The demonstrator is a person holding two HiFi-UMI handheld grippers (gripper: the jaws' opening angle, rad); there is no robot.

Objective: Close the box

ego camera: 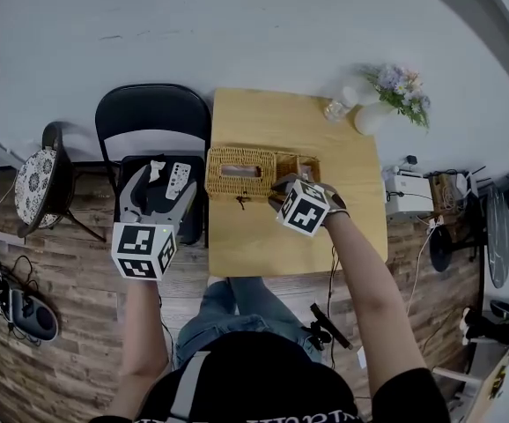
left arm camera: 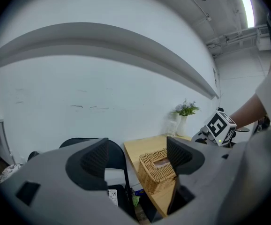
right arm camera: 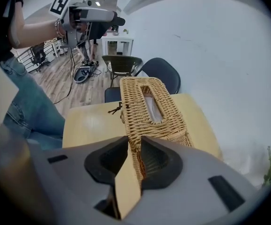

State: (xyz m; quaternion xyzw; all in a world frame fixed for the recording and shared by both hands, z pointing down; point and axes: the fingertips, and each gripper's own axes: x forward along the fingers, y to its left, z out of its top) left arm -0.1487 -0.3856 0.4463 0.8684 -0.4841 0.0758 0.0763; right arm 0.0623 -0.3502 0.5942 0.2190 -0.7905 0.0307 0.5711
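Box: tan woven wicker box (ego camera: 241, 172), slot in top, lies lengthwise on far half of light wood counter (ego camera: 263, 245), by its left edge.
R gripper (right arm camera: 134, 159): jaws clamped on thin woven wall at box's right end; points steeply down.
L gripper (left arm camera: 138, 156): jaws apart, nothing betw. them; held over black metal chair (ego camera: 153, 113), clear of box.

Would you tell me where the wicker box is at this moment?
In the head view, the wicker box sits toward the wooden table's left edge, beside the black chair, with the right gripper shut on its right end.
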